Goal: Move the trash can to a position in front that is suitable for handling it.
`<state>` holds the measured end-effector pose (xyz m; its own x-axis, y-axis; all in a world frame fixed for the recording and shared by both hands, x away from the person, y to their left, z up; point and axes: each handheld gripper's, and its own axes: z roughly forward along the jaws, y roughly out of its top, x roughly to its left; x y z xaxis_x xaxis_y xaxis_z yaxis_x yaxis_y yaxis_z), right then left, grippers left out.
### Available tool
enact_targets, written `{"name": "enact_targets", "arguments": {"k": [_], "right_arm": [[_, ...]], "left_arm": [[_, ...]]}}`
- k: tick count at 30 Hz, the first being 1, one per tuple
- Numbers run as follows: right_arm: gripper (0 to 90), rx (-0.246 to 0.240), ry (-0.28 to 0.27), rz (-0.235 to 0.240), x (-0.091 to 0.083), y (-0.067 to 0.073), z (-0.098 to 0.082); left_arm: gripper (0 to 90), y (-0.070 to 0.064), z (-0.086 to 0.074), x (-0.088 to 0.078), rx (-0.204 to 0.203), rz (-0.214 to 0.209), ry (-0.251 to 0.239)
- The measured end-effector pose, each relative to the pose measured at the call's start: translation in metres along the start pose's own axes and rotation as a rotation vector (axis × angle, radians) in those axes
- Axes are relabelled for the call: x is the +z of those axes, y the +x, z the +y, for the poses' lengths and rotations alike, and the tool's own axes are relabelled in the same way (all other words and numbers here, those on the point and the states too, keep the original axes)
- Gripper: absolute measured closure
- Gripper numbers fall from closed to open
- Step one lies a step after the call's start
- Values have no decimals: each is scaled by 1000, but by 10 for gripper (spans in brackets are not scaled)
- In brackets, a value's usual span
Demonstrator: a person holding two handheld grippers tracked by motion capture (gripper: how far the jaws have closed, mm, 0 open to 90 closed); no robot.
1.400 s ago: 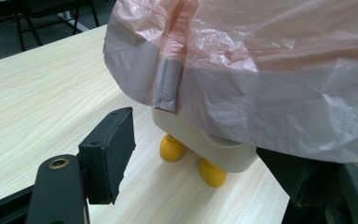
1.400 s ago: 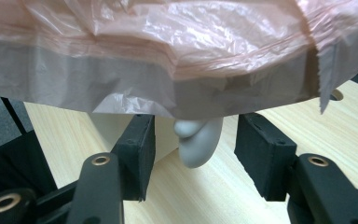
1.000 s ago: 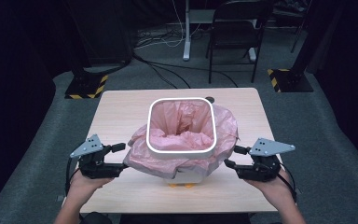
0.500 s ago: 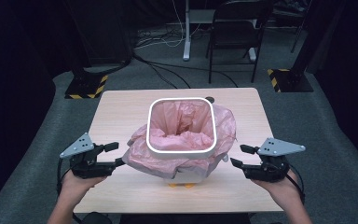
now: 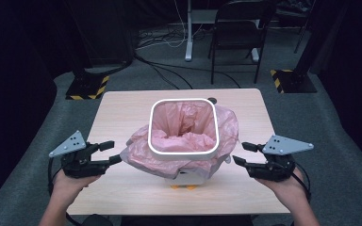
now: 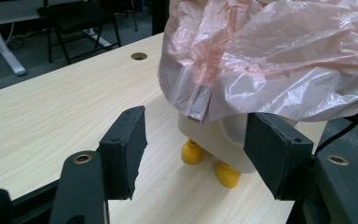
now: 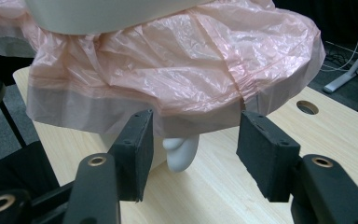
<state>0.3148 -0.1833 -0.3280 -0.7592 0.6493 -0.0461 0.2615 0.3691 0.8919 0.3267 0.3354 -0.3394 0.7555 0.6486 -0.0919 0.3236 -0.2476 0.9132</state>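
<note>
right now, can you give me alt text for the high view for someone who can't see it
A small white bin lined with a pink plastic bag stands on a wooden table. A person holds the left gripper and right gripper, both open, beside the bag's overhanging edges.

The right gripper [image 7: 193, 154] has just been closing its jaws a little, yet they stand wide apart with nothing between them. At twelve o'clock a pink plastic bag [image 7: 177, 60] drapes over a white bin [image 7: 179, 151]. A wooden table [image 7: 205, 191] has a round hole [image 7: 307, 107] at two o'clock.
</note>
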Motion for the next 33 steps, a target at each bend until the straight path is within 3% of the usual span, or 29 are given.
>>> {"name": "enact_targets", "arguments": {"k": [11,21,26,33], "right_arm": [[454,-2,-5,9,-6,-2,4],[451,-34,-9,39,-6,3,14],[427,-52,-20,49,-7,7,22],[465,-73,-21,90,-5,10,34]], "left_arm": [[390,2,2,-16,-6,19,-29],[381,0,18,-5,-12,-12,-29],[396,-2,28,1,5,-21,-38],[406,-3,41,6,14,-44,-40]]}}
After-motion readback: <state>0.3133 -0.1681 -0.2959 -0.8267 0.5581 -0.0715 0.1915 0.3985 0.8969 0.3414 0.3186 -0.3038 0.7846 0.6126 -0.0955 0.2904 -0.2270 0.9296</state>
